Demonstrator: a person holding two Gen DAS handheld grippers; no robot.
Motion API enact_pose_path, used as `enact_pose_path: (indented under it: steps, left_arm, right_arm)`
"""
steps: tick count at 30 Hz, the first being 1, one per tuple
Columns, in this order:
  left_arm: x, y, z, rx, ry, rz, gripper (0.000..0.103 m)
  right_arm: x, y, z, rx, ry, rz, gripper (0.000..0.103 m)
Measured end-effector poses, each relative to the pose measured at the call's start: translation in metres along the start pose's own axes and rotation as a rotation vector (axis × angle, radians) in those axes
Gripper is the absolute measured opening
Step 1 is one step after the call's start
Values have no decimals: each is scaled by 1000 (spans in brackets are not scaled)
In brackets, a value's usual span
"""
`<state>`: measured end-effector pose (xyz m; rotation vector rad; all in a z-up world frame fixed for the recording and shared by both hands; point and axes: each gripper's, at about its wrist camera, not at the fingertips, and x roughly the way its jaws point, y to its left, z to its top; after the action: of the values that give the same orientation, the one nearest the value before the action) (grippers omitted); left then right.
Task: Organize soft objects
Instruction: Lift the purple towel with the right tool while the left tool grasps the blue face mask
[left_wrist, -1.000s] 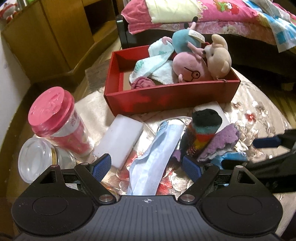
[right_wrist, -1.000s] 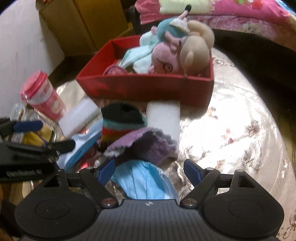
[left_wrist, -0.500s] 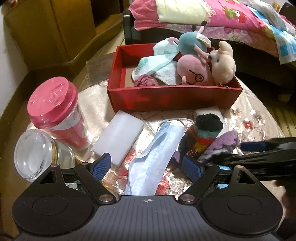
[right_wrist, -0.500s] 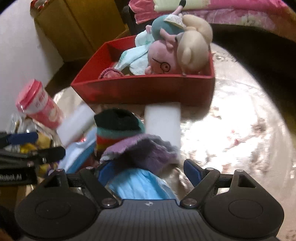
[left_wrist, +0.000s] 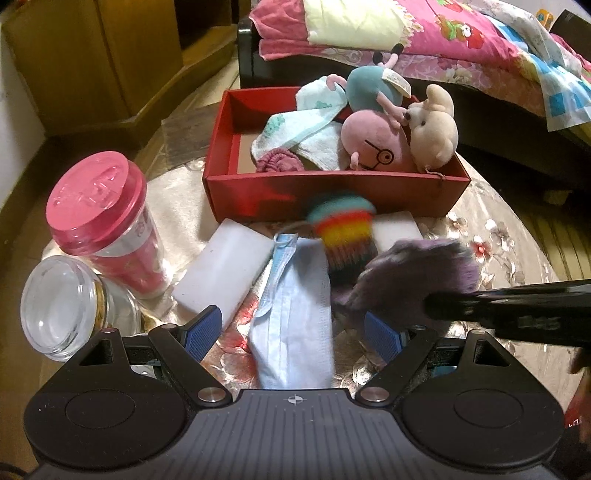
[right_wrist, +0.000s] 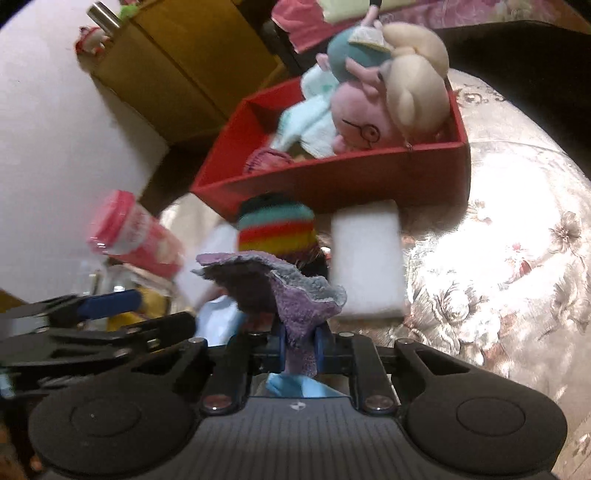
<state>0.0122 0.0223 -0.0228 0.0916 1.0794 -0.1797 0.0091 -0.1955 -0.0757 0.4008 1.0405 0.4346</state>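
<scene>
- Done: red box (left_wrist: 332, 192), upper centre of the frame, already holds two plush pigs (left_wrist: 373, 140), a beige plush (left_wrist: 434, 133), cloths and a scrunchie.
- Underway: right gripper (right_wrist: 300, 345) is clamped on the purple cloth (right_wrist: 295, 295), low centre; a striped sock (right_wrist: 275, 229) sits just behind it.
- Left: sock, blue mask (left_wrist: 295, 314), two white sponges (left_wrist: 225, 269) lie outside the box.
- Left gripper (left_wrist: 291, 328) stands wide and empty over the mask.
- Writing: none legible; tumbler (left_wrist: 107, 221) print is blurred.
</scene>
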Motion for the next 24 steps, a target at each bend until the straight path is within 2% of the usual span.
enact_pose_path:
  steps: [6,8,12,13,15,17,19,20,24]
  left_arm:
    - [4,-3,-2,9,31,-38,83]
    - [9,-6,-3,15,43,-43,83]
    - [25,-24,-6,94,33,65,84]
    - [29,-27,-6,99,40,71,83]
    - [27,-35,-2,78,24,47,79]
    - [21,-47,3,130,-12,12,81]
    - [20,-59,6,166,-30,24,81]
    - [21,-64,5,170,-25,4,80]
    - [36,-86,-5,213,57,-151,79]
  right_arm:
    - [-43,-9,-9,81,-66,93,0]
    - [-56,-17,-11,131,-92,147,0]
    - [-72,-29,-10,189,-151,166,0]
    - [-72,-31,-10,201,-154,167,0]
    - [-70,-35,-8,219,-148,173,0]
    - [-70,-36,-6,220,-143,178,0]
    - [-70,-37,-4,218,-148,183,0]
    - [-73,-38,-5,216,-156,182,0]
    - [-92,-48,-5,222,-219,146,0]
